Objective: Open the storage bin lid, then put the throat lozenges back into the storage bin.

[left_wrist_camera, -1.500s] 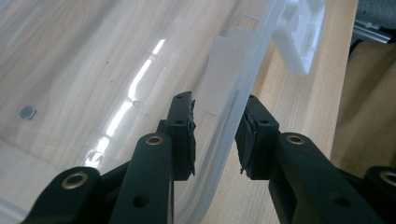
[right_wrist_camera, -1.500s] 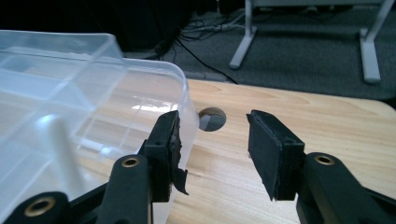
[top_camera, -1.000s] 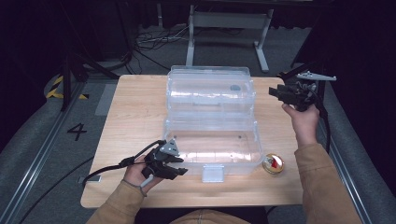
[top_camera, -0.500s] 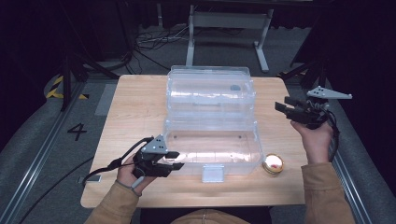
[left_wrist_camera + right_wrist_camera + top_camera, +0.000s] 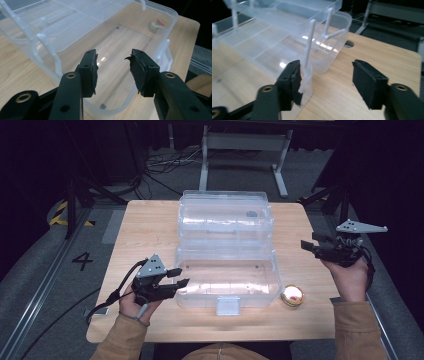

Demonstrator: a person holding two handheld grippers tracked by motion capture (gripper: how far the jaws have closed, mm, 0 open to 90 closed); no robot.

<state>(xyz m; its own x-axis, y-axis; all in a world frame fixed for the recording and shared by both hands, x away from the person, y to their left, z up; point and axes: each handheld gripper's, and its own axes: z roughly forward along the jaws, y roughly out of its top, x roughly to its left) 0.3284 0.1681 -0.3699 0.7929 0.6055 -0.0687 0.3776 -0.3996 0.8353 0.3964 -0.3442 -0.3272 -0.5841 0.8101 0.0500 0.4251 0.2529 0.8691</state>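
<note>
A clear plastic box point(image 5: 226, 272) lies open in the middle of the wooden table point(image 5: 145, 227), its lid point(image 5: 225, 215) folded back toward the far side. My left gripper point(image 5: 179, 277) stands open at the box's near left corner, with nothing between its jaws. In the left gripper view the open left gripper point(image 5: 113, 70) looks into the empty clear box point(image 5: 117, 45). My right gripper point(image 5: 306, 245) is open and held off the table's right edge, pointing left at the box. In the right gripper view the right gripper point(image 5: 325, 83) faces the box's end point(image 5: 307, 75).
A small round gold tin point(image 5: 292, 295) with a red spot sits on the table near the box's front right corner, also seen as a tin point(image 5: 157, 24) in the left gripper view. A metal stand point(image 5: 240, 150) and cables lie on the floor beyond the table.
My right gripper has dropped and drawn back toward the near right, off the table's edge. My left gripper has slid slightly left and nearer along the box's front left corner.
</note>
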